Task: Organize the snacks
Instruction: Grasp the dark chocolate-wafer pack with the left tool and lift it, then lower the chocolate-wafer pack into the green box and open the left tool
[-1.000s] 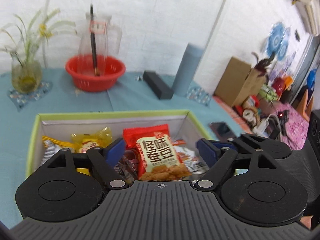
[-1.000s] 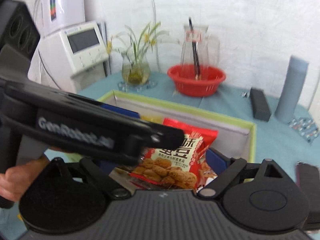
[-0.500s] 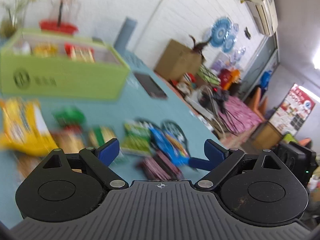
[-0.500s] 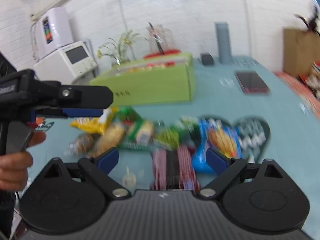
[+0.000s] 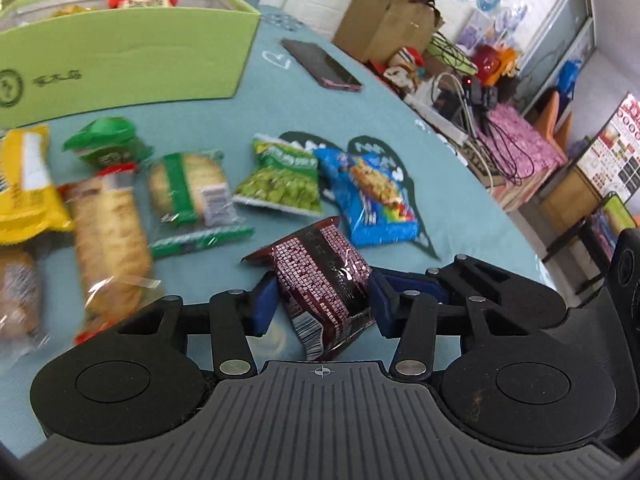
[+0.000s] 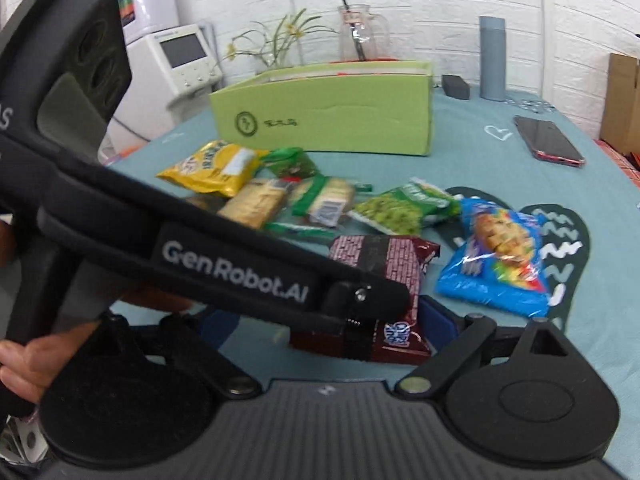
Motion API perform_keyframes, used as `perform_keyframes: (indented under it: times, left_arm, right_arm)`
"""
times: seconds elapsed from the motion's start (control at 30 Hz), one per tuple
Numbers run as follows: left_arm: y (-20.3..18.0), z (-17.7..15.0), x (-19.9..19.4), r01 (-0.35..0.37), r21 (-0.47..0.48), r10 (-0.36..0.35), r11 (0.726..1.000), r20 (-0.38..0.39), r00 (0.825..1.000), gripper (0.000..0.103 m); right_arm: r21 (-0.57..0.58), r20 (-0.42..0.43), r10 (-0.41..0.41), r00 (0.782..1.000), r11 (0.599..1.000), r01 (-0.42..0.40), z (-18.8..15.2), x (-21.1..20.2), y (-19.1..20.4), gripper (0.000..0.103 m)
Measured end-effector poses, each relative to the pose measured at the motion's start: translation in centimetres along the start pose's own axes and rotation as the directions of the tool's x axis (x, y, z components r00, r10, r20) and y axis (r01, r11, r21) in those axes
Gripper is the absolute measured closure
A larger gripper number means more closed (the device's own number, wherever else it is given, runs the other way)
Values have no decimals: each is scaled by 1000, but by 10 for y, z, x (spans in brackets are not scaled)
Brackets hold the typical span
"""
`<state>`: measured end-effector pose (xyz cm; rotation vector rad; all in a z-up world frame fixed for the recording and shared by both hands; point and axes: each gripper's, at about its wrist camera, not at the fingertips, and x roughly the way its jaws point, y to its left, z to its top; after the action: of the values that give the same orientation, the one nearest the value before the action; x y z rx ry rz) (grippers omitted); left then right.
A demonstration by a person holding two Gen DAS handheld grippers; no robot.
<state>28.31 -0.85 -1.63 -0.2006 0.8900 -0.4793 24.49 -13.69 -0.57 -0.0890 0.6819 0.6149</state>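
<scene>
Closing: the left tool (image 5: 322, 300) is drawing its blue pads in on the dark red snack packet (image 5: 320, 280), which sits between them with both pads against its sides
Right tool: (image 6: 332, 320) jaws stand wide apart, pressing on nothing; the left tool's black body crosses in front, hiding its left finger, and the same packet lies partly between the fingers
Packet place: near edge of the snack spread, tilted, one end on the teal table (image 5: 400, 120)
Neighbours: blue packet (image 5: 368, 196) just beyond to the right; green pea packet (image 5: 280, 184) beyond to the left, both apart from the red one
Left side: cracker packs (image 5: 108, 236) and a yellow bag (image 5: 24, 192) lie crowded together, some touching or overlapping
Box: green box (image 6: 328, 112) stands behind the spread, open at the top, snacks showing inside; a strip of bare cloth lies between its front wall and the nearest packets
Open room: bare table to the right of the blue packet, up to the phone (image 6: 548, 140)
Table edge: curves away on the right, with room clutter beyond it
Hand: a hand (image 6: 24, 364) grips the left tool's handle at the lower left of the right wrist view
</scene>
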Motion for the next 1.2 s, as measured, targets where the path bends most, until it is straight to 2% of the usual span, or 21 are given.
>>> perform_keyframes:
  times: [0.13,0.2,0.27,0.3,0.33,0.4,0.57,0.6,0.63,0.67,0.77,0.87,0.97,1.03,1.2]
  left_arm:
    - [11,-32,-32,-30,-2,30,1000,20,999,73]
    - [14,-45,-45,-51,0,51,999,35,998,69]
    - [17,-50,-52,-49,-15,50,999,48,998,56]
    - [19,-51,-54,-52,-29,53,998,56,997,43]
    - [21,-51,-56,-61,-42,63,997,65,996,38]
    - [25,-51,-59,-74,-63,79,995,83,993,38]
    - [33,-48,-58,-44,-105,53,994,86,995,46]
    - [32,-48,-57,-37,-101,46,994,85,995,59]
    - [31,-49,-55,-28,-92,36,995,80,996,77]
    - [32,-51,-54,-9,-87,15,996,70,997,83]
    - [30,-51,-60,-19,-103,27,995,77,997,89]
    - [27,-39,-71,-11,-98,21,995,102,995,90]
    - [23,-15,-78,-21,-69,31,997,143,989,90]
    - [23,8,-77,-36,-61,45,998,155,987,90]
    - [28,103,-72,-73,-16,74,997,234,969,90]
  right_arm:
    - [-57,-4,49,999,997,-49,-12,-3,33,9]
    - [-94,5,55,998,994,-54,-18,-2,50,9]
    - [-140,0,36,999,990,-35,-20,0,63,9]
    - [-150,-6,25,1000,988,-25,-20,0,67,9]
    - [-145,-7,17,1000,989,-18,-19,-1,68,9]
    - [-115,4,15,1000,993,-14,-16,-5,63,9]
    - [-78,-13,-11,1000,997,10,-13,1,56,9]
    - [-93,-4,-16,1000,996,16,-15,0,57,11]
    - [-117,-3,-26,1000,993,26,-17,0,61,13]
    - [-143,0,-30,1000,989,30,-17,0,65,23]
    - [-128,-5,-23,1000,992,22,-11,-5,65,34]
    - [-108,20,7,1000,994,-5,0,-13,60,34]
    - [-134,67,-3,998,991,12,22,-14,56,34]
    - [-156,90,-15,996,987,29,43,-9,51,33]
    - [-249,177,-69,982,962,112,120,17,31,33]
